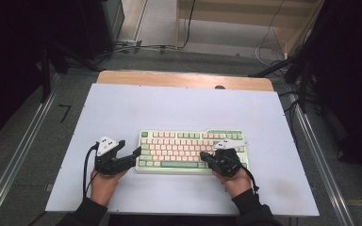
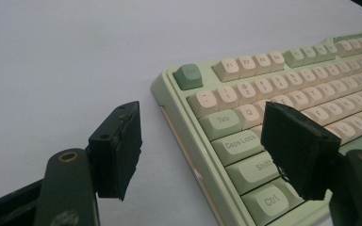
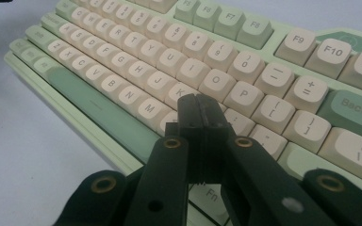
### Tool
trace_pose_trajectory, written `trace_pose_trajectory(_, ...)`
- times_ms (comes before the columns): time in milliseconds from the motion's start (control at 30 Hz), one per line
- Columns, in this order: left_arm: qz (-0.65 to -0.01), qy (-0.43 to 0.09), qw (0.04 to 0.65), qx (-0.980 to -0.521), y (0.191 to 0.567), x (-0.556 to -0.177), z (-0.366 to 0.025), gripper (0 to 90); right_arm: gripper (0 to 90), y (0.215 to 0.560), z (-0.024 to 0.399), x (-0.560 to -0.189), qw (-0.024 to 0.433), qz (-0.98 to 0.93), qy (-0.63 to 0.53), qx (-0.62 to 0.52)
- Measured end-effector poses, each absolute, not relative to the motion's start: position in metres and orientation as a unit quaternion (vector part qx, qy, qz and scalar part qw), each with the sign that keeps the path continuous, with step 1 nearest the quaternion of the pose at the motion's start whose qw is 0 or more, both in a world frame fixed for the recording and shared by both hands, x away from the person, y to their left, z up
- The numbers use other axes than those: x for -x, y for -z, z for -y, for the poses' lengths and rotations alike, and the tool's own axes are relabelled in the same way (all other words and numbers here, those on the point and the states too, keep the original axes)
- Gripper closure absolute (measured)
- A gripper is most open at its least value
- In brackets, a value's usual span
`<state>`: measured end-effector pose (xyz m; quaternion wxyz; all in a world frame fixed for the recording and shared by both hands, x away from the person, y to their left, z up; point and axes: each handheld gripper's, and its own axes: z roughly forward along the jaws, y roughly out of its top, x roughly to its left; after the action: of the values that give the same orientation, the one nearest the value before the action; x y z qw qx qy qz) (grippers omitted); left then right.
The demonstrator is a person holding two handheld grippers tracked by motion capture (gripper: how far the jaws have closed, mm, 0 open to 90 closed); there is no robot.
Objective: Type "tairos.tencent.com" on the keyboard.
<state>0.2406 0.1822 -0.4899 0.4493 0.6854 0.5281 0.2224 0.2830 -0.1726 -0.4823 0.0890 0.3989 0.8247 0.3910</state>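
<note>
A green and cream keyboard (image 1: 192, 151) lies on the white table (image 1: 122, 108), a bit nearer the front edge than the back. The left gripper (image 1: 131, 157) sits at the keyboard's left end – its jaws are apart, with the corner keys between them. The right gripper (image 1: 203, 156) is over the keys near the keyboard's right end – its jaws are pressed together, with nothing in them.

One keyboard (image 1: 191, 151) – two grippers: left gripper (image 1: 133, 154), right gripper (image 1: 204, 156) – one table (image 1: 169, 108).
</note>
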Motion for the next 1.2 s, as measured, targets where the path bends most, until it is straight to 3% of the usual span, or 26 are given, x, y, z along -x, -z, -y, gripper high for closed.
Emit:
trace_pose_trajectory(333, -0.527, -0.222, 0.45, -0.686, 0.489, -0.24, -0.182, 29.8, 87.4, 0.486, 0.17, -0.283, 0.09, -0.83, -0.379, -0.399)
trace_pose_trajectory(467, -0.527, -0.222, 0.451, -0.685, 0.49, -0.241, -0.183, 29.8, 83.3, 0.478, 0.176, -0.282, 0.096, -0.815, -0.404, -0.404)
trace_pose_trajectory(867, -0.53, -0.215, 0.448, -0.687, 0.491, -0.242, -0.181, 30.0, 33.0, 0.474, 0.195, -0.291, 0.116, -0.783, -0.424, -0.44)
trace_pose_trajectory(1200, -0.522, -0.218, 0.452, -0.69, 0.489, -0.238, -0.171, 29.9, 28.9, 0.473, 0.206, -0.295, 0.122, -0.76, -0.436, -0.467)
